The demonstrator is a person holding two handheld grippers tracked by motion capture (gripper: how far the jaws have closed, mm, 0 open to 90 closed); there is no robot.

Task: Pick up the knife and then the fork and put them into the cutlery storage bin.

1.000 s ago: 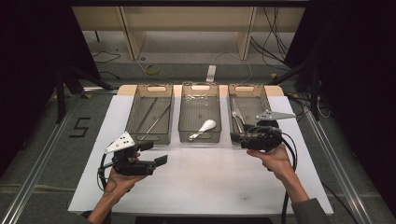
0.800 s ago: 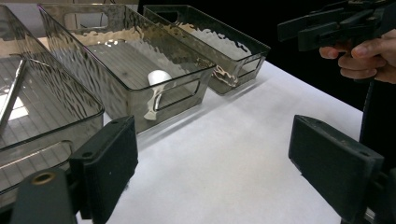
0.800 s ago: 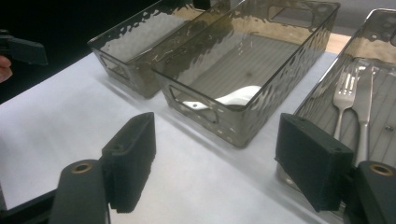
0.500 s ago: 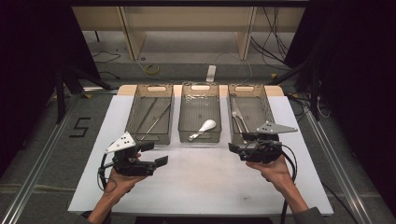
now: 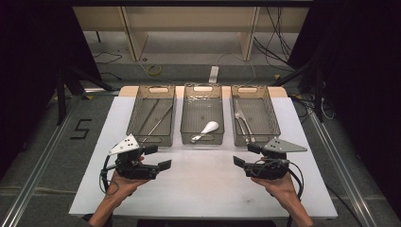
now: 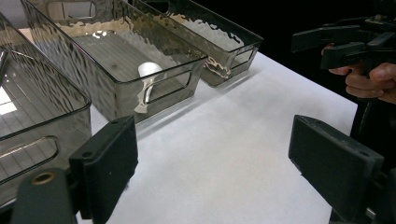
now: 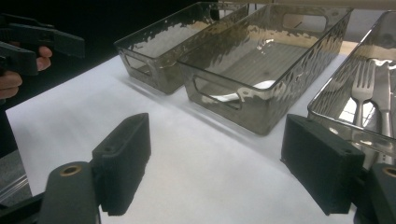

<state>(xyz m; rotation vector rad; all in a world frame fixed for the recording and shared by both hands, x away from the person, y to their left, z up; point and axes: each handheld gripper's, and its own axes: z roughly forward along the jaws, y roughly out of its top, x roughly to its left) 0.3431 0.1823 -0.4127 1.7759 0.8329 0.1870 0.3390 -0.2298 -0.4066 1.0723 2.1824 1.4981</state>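
Frankly, what lies in the left bin (image 5: 151,116) is hard to make out from above: thin rods at the centre of the frame, no more. Its near wall is cut off at the left edge of my left gripper view. My right gripper view shows a fork (image 7: 362,100) in the right bin (image 5: 254,118) at its right edge; the high view blurs it. In the middle bin (image 5: 202,116) lies a white spoon (image 5: 206,130). My left gripper (image 5: 158,157) and right gripper (image 5: 246,155) hover over the white table (image 5: 203,189) at lower centre, jaws wide apart, holding nothing.
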